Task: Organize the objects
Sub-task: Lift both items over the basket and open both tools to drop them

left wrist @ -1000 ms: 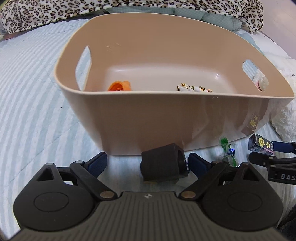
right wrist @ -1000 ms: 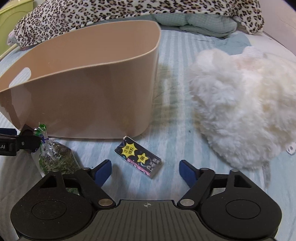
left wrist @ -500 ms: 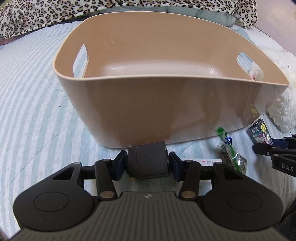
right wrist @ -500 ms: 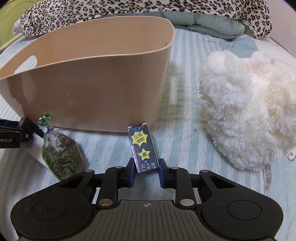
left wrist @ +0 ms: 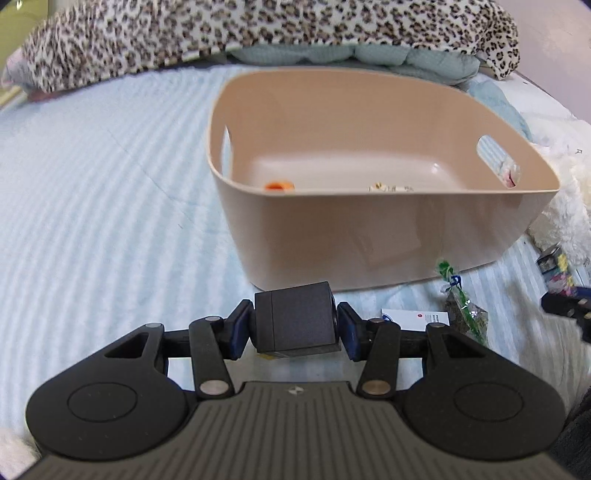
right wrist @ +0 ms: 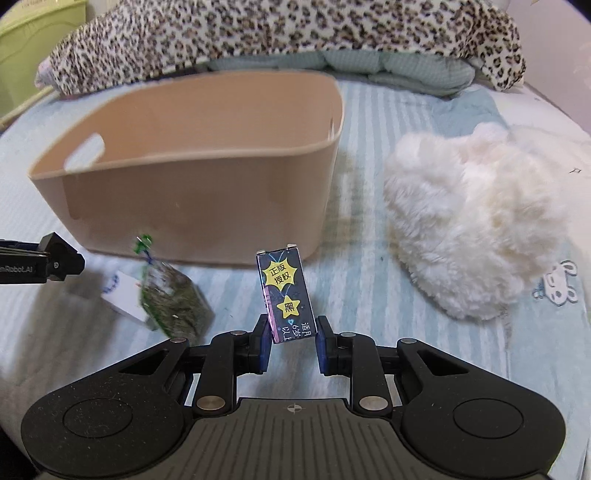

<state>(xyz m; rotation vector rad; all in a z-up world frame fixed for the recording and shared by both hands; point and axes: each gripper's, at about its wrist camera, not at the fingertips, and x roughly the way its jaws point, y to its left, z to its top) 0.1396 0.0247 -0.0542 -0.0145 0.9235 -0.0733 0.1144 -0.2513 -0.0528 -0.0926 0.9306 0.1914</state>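
Bedspread (left wrist: 92, 192), pale blue stripes, is the work surface; leopard-print blanket (right wrist: 280, 33) bunched along the far edge. Beige plastic bin (left wrist: 369, 236) with cut-out handles sits on it, right of centre in the left wrist view. Bin contents: small orange item (left wrist: 279, 186) at near-left of the floor, pale spotted item (left wrist: 388, 188) further right.

Left gripper (left wrist: 293, 326): pads closed in on a dark grey cube-shaped block (left wrist: 295, 321), held in front of the bin's near wall, outside it. Whether it is clear of the bedspread, can't tell.

Right gripper (right wrist: 291, 345): fingers narrowed around the lower end of a small black box with yellow starbursts (right wrist: 286, 295), box standing up, tilted slightly left, near the bin's right corner. Left pad touches; a thin gap shows at the right pad.

On the bedspread between the grippers: clear bag of green dried stuff (right wrist: 170, 299) with a green tie, lying on a white card (right wrist: 123, 291). White fluffy plush (right wrist: 476, 229) lies right of the bin.
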